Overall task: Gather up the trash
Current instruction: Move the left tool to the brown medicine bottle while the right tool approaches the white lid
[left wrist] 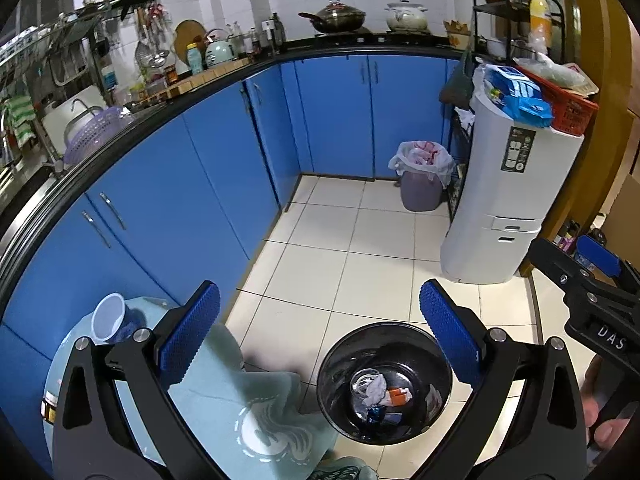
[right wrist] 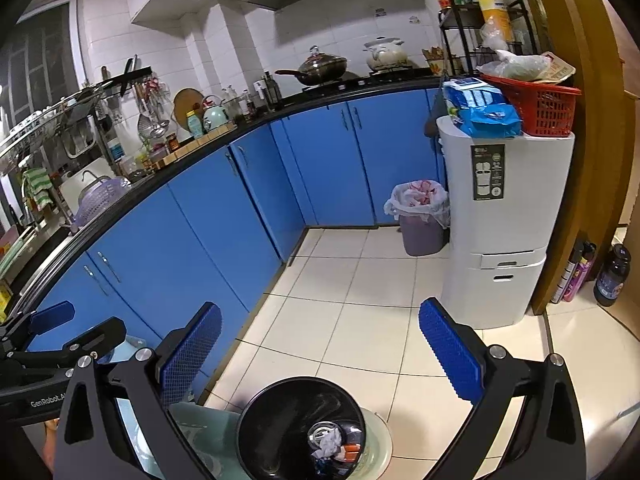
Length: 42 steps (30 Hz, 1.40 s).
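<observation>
Both grippers' fingers [left wrist: 192, 336] spread wide, empty, above the black bin [left wrist: 386, 384] beside a cloth-draped table [left wrist: 224, 412].

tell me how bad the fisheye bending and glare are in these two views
Left wrist view: the black countertop edge bows into a strong arc, corners go dark, and the black bin shows small glints on its glossy wall. Right wrist view: same curved counter, the wooden door frame bends, and the floor tiles stay sharp with soft sheen.

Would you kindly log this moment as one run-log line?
left gripper: open, empty | right gripper: open, empty | black bin: holds trash | paper cup: on table
</observation>
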Motion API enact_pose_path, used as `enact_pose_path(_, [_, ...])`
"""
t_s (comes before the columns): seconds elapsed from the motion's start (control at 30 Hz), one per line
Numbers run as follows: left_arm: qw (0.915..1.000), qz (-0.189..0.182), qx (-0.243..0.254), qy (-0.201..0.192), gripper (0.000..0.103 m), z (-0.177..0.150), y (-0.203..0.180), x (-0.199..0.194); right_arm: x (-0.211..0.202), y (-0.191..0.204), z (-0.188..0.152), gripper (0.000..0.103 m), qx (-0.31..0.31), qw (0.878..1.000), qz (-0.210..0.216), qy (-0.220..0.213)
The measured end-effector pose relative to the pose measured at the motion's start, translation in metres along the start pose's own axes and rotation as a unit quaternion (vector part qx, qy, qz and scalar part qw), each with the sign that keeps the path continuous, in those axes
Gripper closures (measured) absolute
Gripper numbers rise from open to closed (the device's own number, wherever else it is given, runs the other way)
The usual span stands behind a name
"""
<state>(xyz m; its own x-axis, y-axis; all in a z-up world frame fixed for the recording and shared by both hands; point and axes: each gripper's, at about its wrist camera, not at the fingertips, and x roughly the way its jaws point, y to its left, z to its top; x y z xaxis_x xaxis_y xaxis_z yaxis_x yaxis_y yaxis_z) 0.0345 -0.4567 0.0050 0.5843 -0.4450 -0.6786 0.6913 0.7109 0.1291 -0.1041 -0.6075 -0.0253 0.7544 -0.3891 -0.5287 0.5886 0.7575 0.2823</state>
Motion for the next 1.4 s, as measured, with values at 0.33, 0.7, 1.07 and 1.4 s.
enact_pose_path(0.33, [0.9977,0.03,-0.061,-0.002,0.004,-0.02,0.067,-0.016,0.002,0.056,-0.003,0.006,-0.049,0.998,0.031,0.001])
enact_pose_path(0.7, [0.9906,0.06,-0.123,-0.002,0.004,-0.054,0.146,-0.036,0.003,0.133,-0.015,0.006,-0.1,0.993,0.064,0.006])
enact_pose_path(1.07, [0.9769,0.094,-0.192,-0.001,0.004,-0.103,0.233,-0.063,0.001,0.226,-0.043,0.006,-0.16,0.981,0.107,0.019])
enact_pose_path(1.4, [0.9584,0.131,-0.254,0.003,0.004,-0.156,0.313,-0.089,-0.002,0.308,-0.073,0.006,-0.206,0.966,0.15,0.033])
